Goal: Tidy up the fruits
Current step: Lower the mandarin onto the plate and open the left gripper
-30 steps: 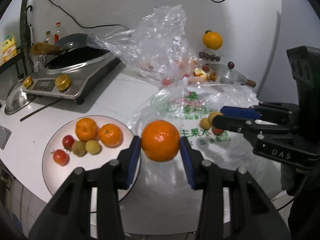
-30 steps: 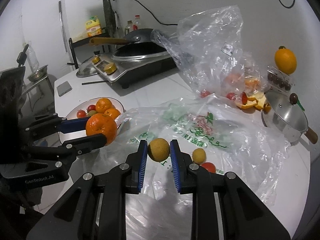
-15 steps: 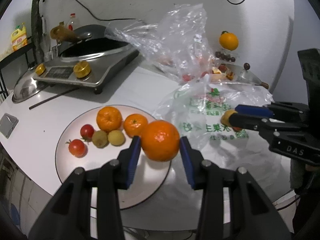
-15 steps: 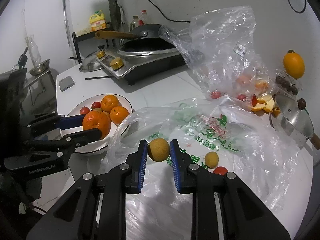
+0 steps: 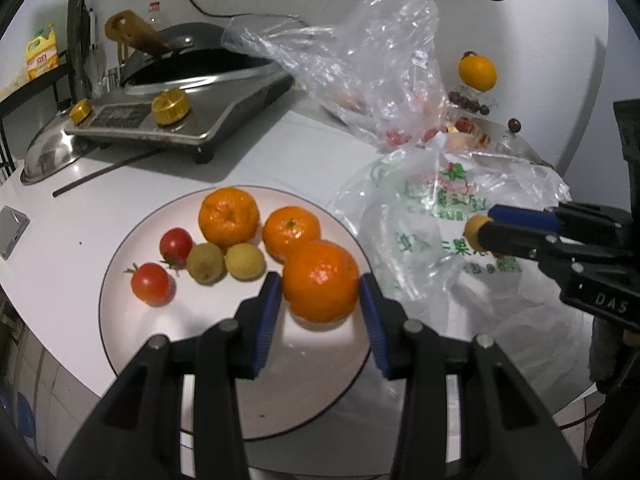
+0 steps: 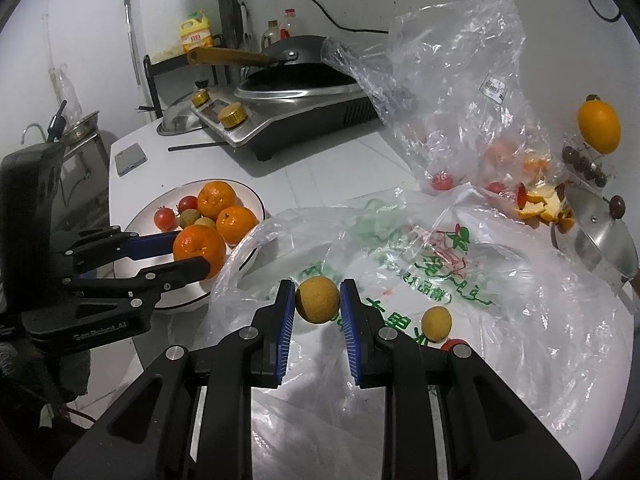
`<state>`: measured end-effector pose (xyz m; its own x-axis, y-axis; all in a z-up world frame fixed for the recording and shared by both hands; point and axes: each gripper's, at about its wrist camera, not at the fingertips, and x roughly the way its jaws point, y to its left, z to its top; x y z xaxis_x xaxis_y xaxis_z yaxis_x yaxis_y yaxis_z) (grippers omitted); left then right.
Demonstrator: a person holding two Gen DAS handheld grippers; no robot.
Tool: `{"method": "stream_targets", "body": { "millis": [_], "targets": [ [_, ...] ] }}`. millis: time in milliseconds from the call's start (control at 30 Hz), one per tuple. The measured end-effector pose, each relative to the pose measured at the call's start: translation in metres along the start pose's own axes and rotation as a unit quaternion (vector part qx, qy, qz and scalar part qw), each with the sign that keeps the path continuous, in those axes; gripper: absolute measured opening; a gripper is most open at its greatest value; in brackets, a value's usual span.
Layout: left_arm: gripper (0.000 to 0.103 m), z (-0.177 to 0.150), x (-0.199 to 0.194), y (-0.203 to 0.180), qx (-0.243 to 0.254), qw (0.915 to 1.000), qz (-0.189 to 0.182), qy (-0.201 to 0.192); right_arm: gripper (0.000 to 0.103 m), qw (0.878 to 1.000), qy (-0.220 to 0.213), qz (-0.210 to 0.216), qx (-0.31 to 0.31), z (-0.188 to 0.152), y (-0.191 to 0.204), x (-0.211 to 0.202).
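Note:
My left gripper (image 5: 320,292) is shut on an orange mandarin (image 5: 321,280) and holds it just above the right side of the white plate (image 5: 120,320). On the plate lie two more mandarins (image 5: 229,216), two cherry tomatoes (image 5: 151,283) and two small yellow-brown fruits (image 5: 245,261). My right gripper (image 6: 318,300) is shut on a small yellow-brown round fruit (image 6: 317,299) over the printed plastic bag (image 6: 500,280). Inside that bag lie another yellow fruit (image 6: 437,323) and a red tomato (image 6: 454,343). The right gripper (image 5: 486,230) also shows at the right edge of the left wrist view.
An induction cooker (image 5: 168,120) with a black wok (image 6: 296,72) stands at the back left. A clear crumpled bag (image 6: 460,92) with fruit stands behind. A steel pan lid (image 6: 596,232), orange peels (image 6: 540,204) and a hanging orange fruit (image 6: 599,126) are at the right. A phone (image 6: 131,158) lies near the table edge.
My left gripper has carried the mandarin leftward and down, from over the bag's edge to above the plate. The right gripper has drifted slightly toward the plate with its fruit.

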<state>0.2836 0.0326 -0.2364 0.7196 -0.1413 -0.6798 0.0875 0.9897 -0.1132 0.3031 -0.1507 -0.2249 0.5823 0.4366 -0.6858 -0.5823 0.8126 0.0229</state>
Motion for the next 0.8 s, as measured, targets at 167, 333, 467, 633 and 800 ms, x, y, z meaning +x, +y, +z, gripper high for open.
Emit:
{"method": "stream_targets", "body": {
  "millis": [167,333,467,633,800],
  "targets": [
    [0.042,0.0,0.007,0.002,-0.01,0.9998,-0.015,0.011,0.025,1.0,0.002,0.001,0.002,0.0,-0.002,0.003],
    [0.043,0.001,0.012,0.002,-0.015,0.9996,-0.014,0.018,0.025,1.0,0.003,0.002,0.004,-0.002,-0.005,0.004],
    [0.043,0.003,0.013,0.001,-0.014,0.9996,-0.013,0.021,0.025,1.0,0.003,0.002,0.005,-0.003,-0.006,0.004],
    [0.046,0.004,0.009,0.001,-0.016,0.9996,-0.012,0.021,0.025,1.0,0.002,0.002,0.006,-0.003,-0.007,0.003],
    [0.055,0.005,0.001,0.001,-0.015,0.9997,-0.019,0.01,0.025,1.0,0.0,0.002,0.005,-0.004,-0.007,0.001]
  ]
}}
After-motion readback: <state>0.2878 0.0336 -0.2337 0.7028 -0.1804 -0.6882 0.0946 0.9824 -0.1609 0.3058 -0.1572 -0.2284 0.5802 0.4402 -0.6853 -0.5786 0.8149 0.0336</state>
